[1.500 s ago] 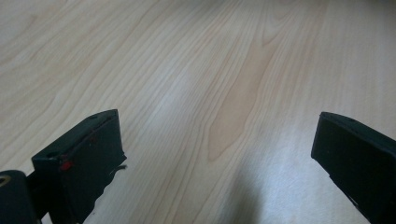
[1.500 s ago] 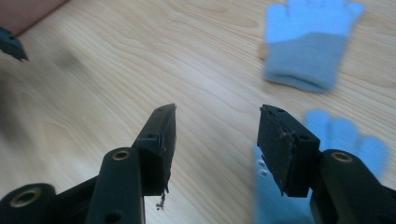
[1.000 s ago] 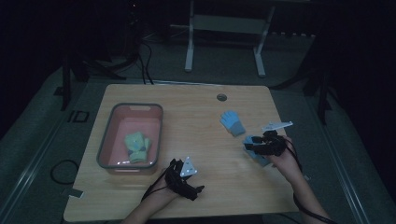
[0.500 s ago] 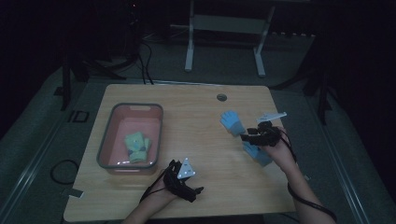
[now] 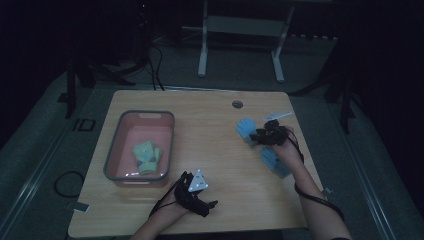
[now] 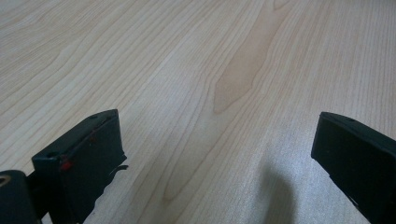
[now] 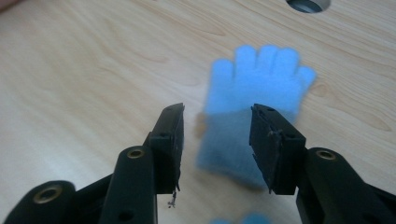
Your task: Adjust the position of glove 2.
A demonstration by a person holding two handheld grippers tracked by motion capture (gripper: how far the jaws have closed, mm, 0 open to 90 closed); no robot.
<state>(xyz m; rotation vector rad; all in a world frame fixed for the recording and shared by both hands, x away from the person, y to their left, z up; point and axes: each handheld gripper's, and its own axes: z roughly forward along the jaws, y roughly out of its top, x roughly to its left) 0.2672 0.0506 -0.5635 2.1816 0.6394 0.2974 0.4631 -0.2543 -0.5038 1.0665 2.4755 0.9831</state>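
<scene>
Your table (image 7: 93,56) is pale wood, smooth and matt. The blue glove (image 7: 252,102) looks like soft fuzzy cloth. The pink tub (image 5: 112,160) at left is slightly glossy plastic.

On the table (image 5: 215,200), a tub (image 5: 114,160) sits toward the left side with a small bundle of gloves (image 5: 146,157) lying inside it, nearer its front end. Over on the right half lies one glove (image 5: 245,127) flat on the table, with the right gripper (image 5: 256,136) just at its near edge, and a second glove (image 5: 272,161) lies closer to the front, beside the person's right hand (image 5: 289,150). The left gripper (image 5: 202,206) rests near the front edge, just right of the tub's front corner, and a small round hole (image 5: 237,104) sits in the table behind the first glove.
</scene>
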